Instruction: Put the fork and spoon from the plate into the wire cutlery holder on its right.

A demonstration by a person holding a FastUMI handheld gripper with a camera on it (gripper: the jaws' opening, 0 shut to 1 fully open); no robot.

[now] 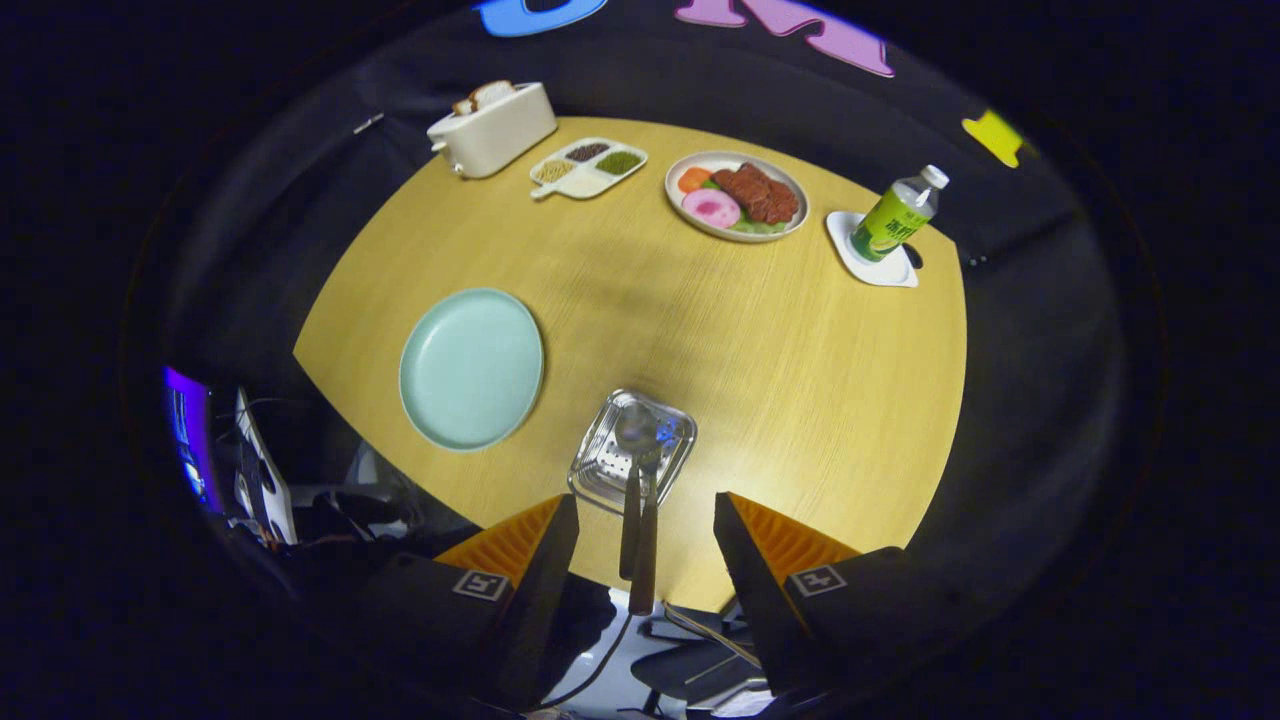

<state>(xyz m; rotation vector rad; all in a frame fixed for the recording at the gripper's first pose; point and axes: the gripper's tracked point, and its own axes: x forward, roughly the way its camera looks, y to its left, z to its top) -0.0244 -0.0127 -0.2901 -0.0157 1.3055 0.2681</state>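
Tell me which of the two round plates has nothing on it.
The pale green plate, left of the cutlery holder near the open gripper. The white plate across the table carries food.

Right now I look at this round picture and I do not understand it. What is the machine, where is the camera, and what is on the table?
No robot here: a person carries a hand-held gripper. The camera rides on it and looks forward along its two fingers, seen from above the round wooden table. The gripper is open and holds nothing. Between the fingers the fork and spoon stand in the wire cutlery holder. To its left lies a bare green plate. Beyond are a toaster, a divided dish, a plate of food and a bottle on a coaster.
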